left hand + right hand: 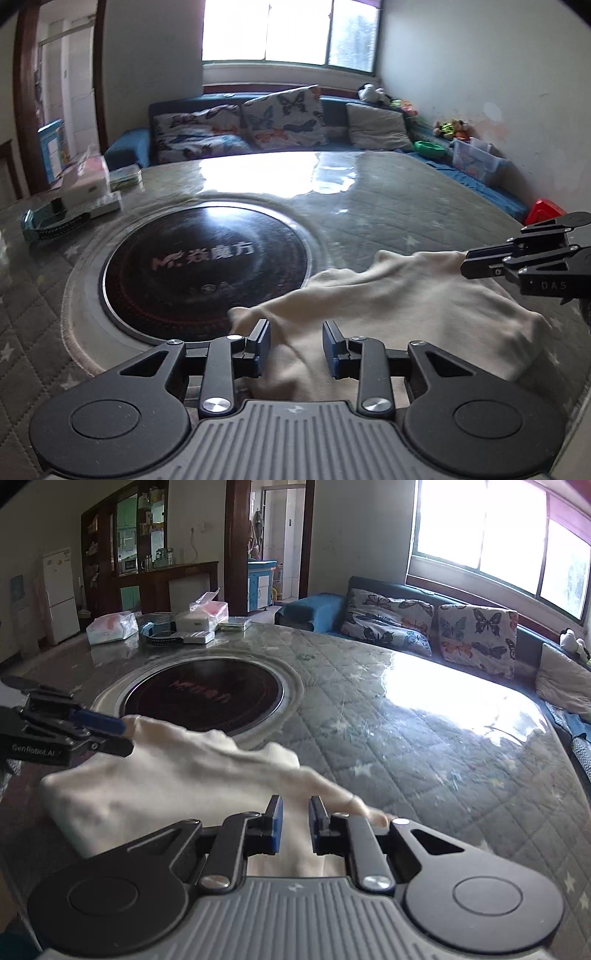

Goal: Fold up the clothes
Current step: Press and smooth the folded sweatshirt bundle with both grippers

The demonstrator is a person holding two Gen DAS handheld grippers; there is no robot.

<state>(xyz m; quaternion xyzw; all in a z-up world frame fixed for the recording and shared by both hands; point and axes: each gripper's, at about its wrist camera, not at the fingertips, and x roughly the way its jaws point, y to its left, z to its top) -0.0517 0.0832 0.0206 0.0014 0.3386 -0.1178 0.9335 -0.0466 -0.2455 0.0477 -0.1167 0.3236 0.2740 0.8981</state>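
A cream cloth garment (399,306) lies bunched on the quilted table cover, beside a round black hob. My left gripper (295,350) is partly open, its fingers on either side of the cloth's near fold. In the right wrist view the left gripper (123,734) touches the far corner of the cloth (177,786). My right gripper (295,823) has its fingers narrowly apart with cloth between them. In the left wrist view the right gripper (466,262) looks closed on the cloth's stretched corner.
The round black hob (207,266) is set into the table centre. Boxes and packets (85,184) stand at the table's far left. A blue sofa with butterfly cushions (273,118) runs behind the table. Toys and a bin (472,155) line the right wall.
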